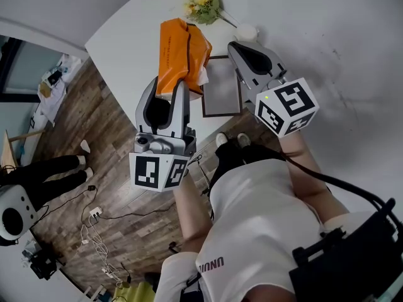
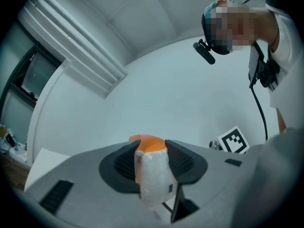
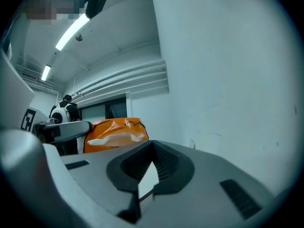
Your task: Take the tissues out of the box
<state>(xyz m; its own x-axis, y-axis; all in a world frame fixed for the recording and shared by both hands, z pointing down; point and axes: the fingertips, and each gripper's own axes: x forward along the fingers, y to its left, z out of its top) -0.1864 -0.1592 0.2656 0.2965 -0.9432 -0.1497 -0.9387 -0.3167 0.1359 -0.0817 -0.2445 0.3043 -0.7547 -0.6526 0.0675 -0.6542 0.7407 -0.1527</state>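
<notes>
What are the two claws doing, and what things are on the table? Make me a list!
table: white
tissue pack: orange, with white tissue showing at its opening
left claw: shut on one end of the tissue pack
right claw: shut, nothing seen in it
flowers: yellow, at the table's far edge
tray: flat, grey, beside the tissue pack

Yellow flowers (image 1: 203, 4), white table (image 1: 135, 30), cables (image 1: 94, 231), wooden floor (image 1: 82, 115)

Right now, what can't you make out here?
- Pack opening: left gripper view shows only the pinched end of the orange tissue pack in the left gripper.
- Right gripper view: white sliver inside the shut right gripper; tissue or background, unclear.
- Head view: what the dark frame holds, too small.
</notes>
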